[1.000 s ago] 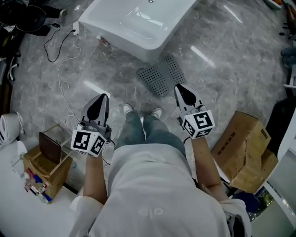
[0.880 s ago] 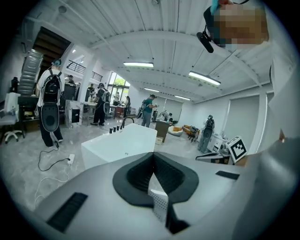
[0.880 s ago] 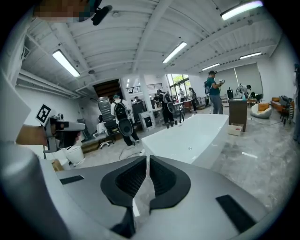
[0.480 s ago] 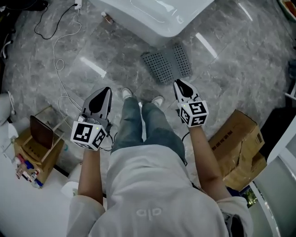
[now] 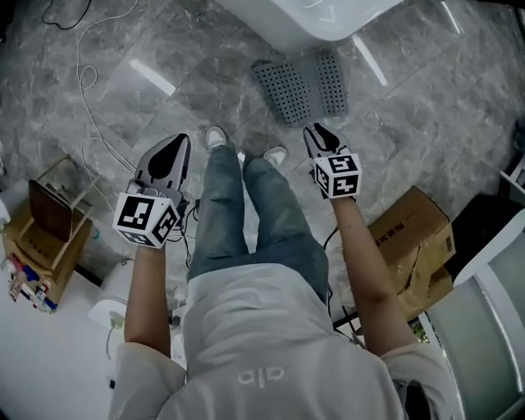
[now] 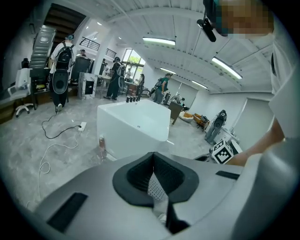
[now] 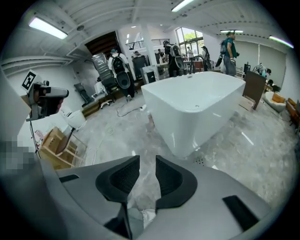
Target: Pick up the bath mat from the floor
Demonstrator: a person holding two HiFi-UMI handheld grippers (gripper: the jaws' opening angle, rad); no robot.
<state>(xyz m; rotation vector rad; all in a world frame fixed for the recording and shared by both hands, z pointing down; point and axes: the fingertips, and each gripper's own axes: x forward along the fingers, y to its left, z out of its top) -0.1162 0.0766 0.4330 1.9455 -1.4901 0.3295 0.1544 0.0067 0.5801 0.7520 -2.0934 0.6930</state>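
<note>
The grey perforated bath mat (image 5: pixel 302 84) lies flat on the marble floor just in front of the white bathtub (image 5: pixel 308 18). My right gripper (image 5: pixel 315 129) hangs above the floor just short of the mat's near edge. Its jaws have just been opening, and in the right gripper view the right gripper (image 7: pixel 147 161) shows a clear gap with only floor behind it. A sliver of the mat (image 7: pixel 200 161) peeks past its right jaw. My left gripper (image 5: pixel 179 139) is left of the person's legs, away from the mat. In its own view the left gripper (image 6: pixel 153 154) has its tips together and holds nothing.
The person's shoes (image 5: pixel 216 135) stand between the grippers, close to the mat. A white cable (image 5: pixel 90 98) runs over the floor at left. A wooden crate (image 5: pixel 49 217) sits at far left and a cardboard box (image 5: pixel 414 238) at right.
Both grippers have sunk toward the floor as the person bends forward. The right gripper has come closer to the mat's near edge.
</note>
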